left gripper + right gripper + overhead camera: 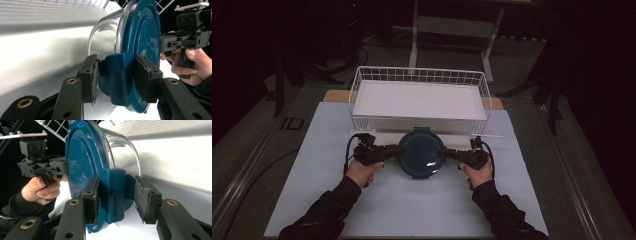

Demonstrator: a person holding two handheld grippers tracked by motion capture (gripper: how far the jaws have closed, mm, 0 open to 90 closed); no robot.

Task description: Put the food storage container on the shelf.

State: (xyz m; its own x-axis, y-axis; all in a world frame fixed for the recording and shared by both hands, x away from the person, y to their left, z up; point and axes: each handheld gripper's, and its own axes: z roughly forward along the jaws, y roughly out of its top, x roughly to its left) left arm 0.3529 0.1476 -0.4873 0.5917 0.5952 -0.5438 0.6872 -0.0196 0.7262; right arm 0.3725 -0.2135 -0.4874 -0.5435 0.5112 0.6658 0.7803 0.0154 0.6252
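Note:
A round clear glass container (pixel 421 152) with a dark teal lid (pixel 142 37) sits on the white table mat, just in front of the wire basket. My left gripper (pixel 398 151) comes in from its left side. In the left gripper view its jaws (pixel 117 75) are shut on the lid's side clip (pixel 116 80), one pad above the lid and one under the clip. My right gripper (pixel 443 153) mirrors this on the opposite side. Its pads (pixel 146 197) close on the other clip (pixel 115 195). The glass bowl (pixel 125 147) looks empty.
A white wire basket (pixel 419 75) with a white flat bottom stands right behind the container, almost touching it. The white mat (pixel 412 205) stretches toward me and to both sides. Dark floor, cables and a stand's legs lie beyond the table.

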